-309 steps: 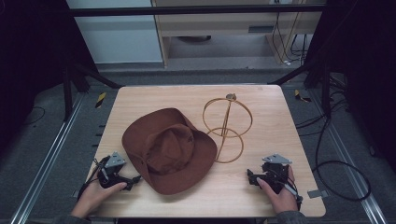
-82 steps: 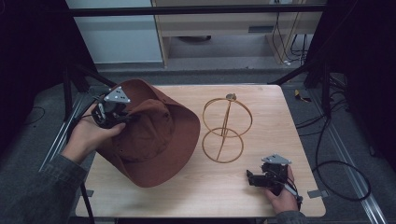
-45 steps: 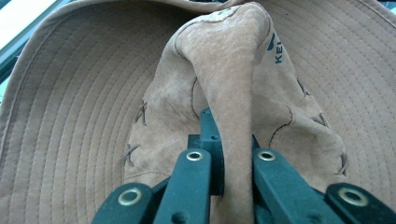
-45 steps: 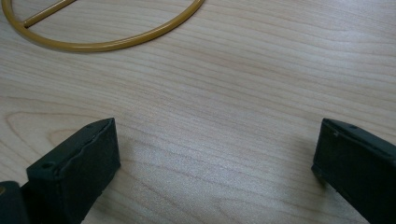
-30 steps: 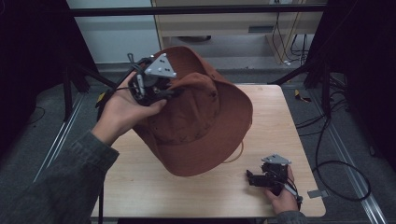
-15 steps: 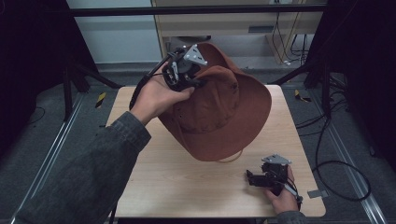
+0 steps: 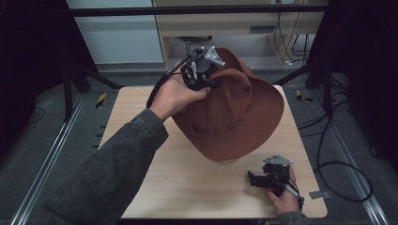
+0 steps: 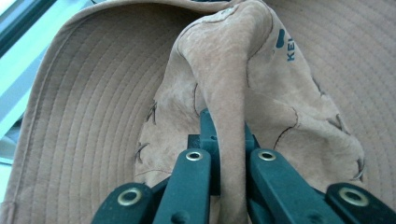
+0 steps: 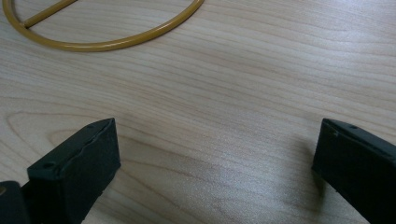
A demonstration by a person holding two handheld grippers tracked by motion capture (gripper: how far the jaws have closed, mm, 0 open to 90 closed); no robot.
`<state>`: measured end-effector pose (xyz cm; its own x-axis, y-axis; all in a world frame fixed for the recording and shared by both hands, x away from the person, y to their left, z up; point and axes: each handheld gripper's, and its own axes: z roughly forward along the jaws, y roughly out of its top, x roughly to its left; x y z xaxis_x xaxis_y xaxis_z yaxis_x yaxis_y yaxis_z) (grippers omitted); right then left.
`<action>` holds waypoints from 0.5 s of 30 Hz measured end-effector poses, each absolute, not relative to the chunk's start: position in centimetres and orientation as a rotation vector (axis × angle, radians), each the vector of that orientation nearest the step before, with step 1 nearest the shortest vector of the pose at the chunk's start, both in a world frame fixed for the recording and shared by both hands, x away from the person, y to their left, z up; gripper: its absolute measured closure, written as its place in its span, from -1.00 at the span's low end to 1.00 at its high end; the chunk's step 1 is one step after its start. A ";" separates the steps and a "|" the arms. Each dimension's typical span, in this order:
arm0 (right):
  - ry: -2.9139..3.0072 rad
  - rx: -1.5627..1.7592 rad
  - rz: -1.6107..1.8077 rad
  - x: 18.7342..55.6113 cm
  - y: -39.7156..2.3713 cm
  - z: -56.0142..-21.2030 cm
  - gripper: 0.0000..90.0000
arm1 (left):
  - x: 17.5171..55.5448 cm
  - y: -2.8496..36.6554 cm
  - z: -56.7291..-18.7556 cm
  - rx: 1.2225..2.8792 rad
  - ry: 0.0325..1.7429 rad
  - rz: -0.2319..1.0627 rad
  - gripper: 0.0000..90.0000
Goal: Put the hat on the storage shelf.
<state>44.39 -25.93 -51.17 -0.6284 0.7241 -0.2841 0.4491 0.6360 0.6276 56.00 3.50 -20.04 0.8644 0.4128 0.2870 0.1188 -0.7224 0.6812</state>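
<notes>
Pinching a fold of the brown hat's (image 7: 234, 117) crown, the left gripper (image 8: 224, 154) held it raised above the table (image 7: 187, 183), farther right than half a second before. The right gripper (image 9: 215, 163) rested wide open and empty near the front edge. Dark letters "KE" showed on the crown.

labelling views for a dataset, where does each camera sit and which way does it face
High view: above the person's side, facing forward and down on the table; forearms, left gripper, right gripper.
Left gripper view: along its jaws, pinching the hat.
Right gripper view: low over wood, jaws apart, wire stand.
Shared: hat, high and left gripper views.
</notes>
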 end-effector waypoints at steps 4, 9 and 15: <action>2.333 0.915 0.698 44.4 -25.9 -51.2 -0.99 | 56.6 2.9 -20.8 2.366 0.388 0.543 0.95; 2.338 0.897 0.694 44.5 -26.1 -51.1 -0.99 | 57.1 2.1 -21.7 2.381 0.395 0.522 0.94; 2.338 0.897 0.694 44.5 -26.1 -51.1 -0.99 | 57.4 1.4 -22.2 2.387 0.397 0.509 0.93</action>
<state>44.49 -26.07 -51.06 -0.6352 0.7146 -0.2931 0.4388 0.6462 0.6244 57.41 1.38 -22.25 0.8784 0.4040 0.2555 0.1486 -0.7388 0.6573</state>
